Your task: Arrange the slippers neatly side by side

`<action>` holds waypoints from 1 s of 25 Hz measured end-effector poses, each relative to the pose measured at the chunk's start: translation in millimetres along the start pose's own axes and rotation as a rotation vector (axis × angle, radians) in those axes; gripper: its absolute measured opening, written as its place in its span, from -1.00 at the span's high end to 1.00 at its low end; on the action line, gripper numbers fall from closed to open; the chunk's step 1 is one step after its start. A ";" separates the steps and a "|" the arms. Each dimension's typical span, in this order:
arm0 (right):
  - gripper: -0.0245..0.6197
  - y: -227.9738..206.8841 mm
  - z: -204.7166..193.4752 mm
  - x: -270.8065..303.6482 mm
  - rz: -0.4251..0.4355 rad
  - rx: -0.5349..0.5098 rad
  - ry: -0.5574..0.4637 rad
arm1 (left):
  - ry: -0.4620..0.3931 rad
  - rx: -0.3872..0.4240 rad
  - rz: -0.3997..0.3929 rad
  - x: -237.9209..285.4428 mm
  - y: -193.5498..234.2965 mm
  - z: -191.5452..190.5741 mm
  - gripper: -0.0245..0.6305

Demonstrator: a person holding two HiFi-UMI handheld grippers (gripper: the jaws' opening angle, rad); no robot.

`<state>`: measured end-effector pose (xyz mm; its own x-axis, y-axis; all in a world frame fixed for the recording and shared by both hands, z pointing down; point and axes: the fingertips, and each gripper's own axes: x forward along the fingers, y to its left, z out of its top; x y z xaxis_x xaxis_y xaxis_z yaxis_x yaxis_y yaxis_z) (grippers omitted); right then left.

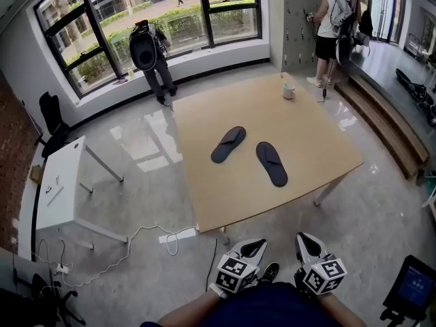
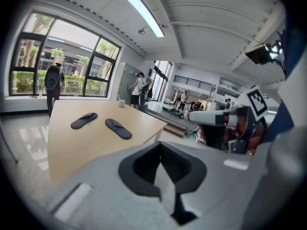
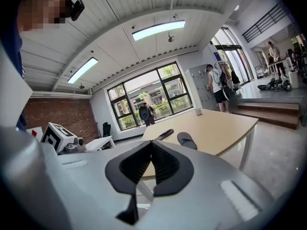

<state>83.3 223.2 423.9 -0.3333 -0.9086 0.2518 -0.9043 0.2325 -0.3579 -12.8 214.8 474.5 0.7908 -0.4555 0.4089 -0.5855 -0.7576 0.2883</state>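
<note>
**Operator:** Both grippers low at the body, short of the table's near edge. State of left gripper: jaws pressed together, nothing between. State of right gripper: likewise closed and empty. Likely faults from here?

**Checker:** Judged, not observed.
- Fault one: arrival at a slipper with jaws together, hence a shove instead of a grasp. Open before descending.
- Fault two: collision of the pair. Position of left slipper and right slipper: mid-table, apart, far ends close, near ends splayed toward the near edge. Avoid pivoting one by a single end; probable swing into its neighbour.
- Fault three: thin flat sole, probably soft, so risk of folding or slipping from a pinch at the rim. Grip near the strap.
- Fault four: smooth top. Expect sliding under any push.

**Operator:** Surface and room?

**Checker:**
- Table: pale wood, bare apart from the slippers and a small cup toward the far right corner, well apart from both.
- Cable: on the glossy floor off the near left corner. Possible snag on stepping in.
- White desk: at left, well apart.
- Brick wall at left, windows beyond the far edge, steps at right.
- One person at the windows, a second person by the lockers, both clear of the table.
</note>
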 end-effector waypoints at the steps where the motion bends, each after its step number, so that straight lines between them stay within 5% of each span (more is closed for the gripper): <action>1: 0.90 -9.4 4.9 1.5 0.005 0.003 -0.001 | -0.006 0.001 0.005 8.8 -1.9 6.3 0.91; 9: 0.90 -78.1 32.5 16.6 0.025 0.080 -0.026 | -0.088 0.072 0.038 65.2 -8.3 59.1 0.89; 15: 0.90 -91.5 40.3 37.6 0.047 0.013 0.002 | -0.132 0.150 0.065 71.7 12.9 75.7 0.78; 20: 0.90 -86.0 40.9 64.3 0.096 -0.064 0.071 | -0.108 0.195 0.152 61.8 66.2 76.1 0.70; 25: 0.87 -109.6 44.0 117.8 0.110 -0.114 0.122 | -0.123 0.153 0.245 79.1 138.6 85.4 0.66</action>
<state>154.9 75.4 453.2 -0.4554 -0.8282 0.3267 -0.8827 0.3720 -0.2872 -16.2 33.9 472.8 0.6507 -0.6793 0.3393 -0.7349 -0.6758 0.0564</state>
